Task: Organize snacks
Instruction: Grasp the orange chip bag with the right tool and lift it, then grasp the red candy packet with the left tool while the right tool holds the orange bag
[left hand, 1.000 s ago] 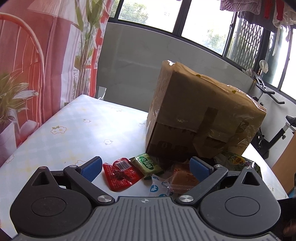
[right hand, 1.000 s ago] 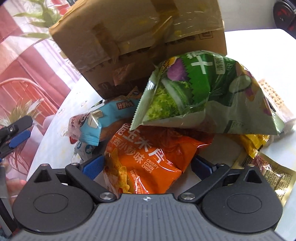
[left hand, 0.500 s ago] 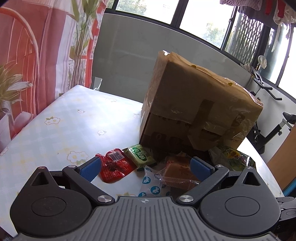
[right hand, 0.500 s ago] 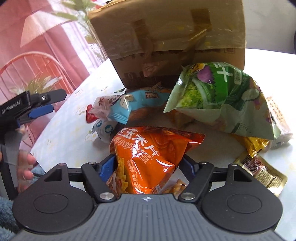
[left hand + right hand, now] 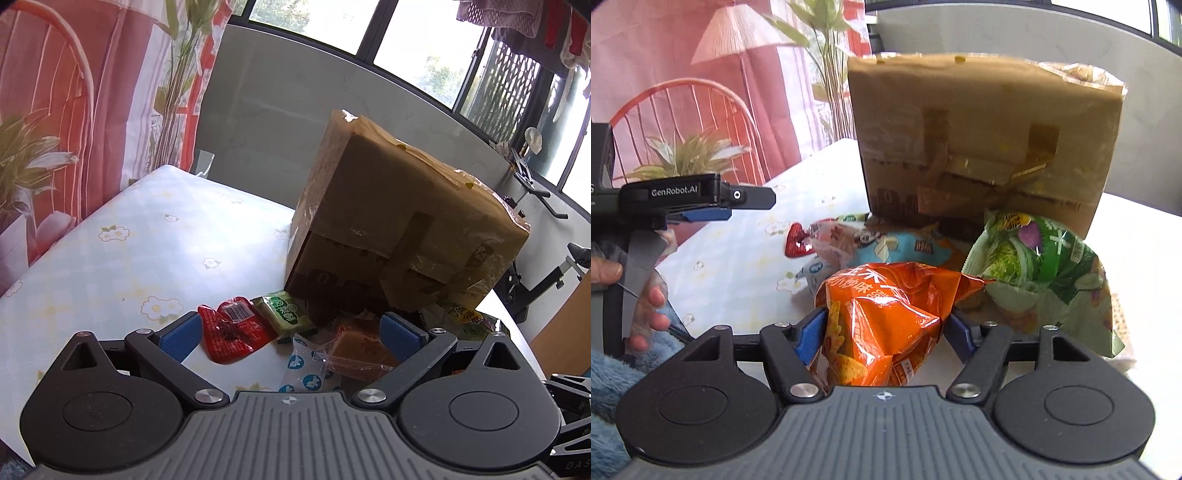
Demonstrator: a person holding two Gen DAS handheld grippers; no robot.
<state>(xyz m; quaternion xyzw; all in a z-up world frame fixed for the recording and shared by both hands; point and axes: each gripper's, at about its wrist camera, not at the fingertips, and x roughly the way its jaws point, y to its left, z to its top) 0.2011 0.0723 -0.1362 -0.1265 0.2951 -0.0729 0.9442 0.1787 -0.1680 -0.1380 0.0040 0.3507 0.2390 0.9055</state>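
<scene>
On the far left we see a curtain point(image 5: 74, 110) hanging past the table point(image 5: 110, 258) edge, with open flowered tabletop beside it. Our left gripper point(image 5: 291, 332) hovers above the table with its jaws spread wide, holding nothing. Just ahead lie a red packet point(image 5: 232, 332), a green packet point(image 5: 286, 310) and a clear-wrapped cake point(image 5: 354, 350). A tall cardboard box point(image 5: 399, 240) stands behind them, blocking the way forward. Our right gripper point(image 5: 882, 332) has its jaws closed on an orange chip bag point(image 5: 886, 317). Right of it a green bag point(image 5: 1034, 269) leans near the box.
</scene>
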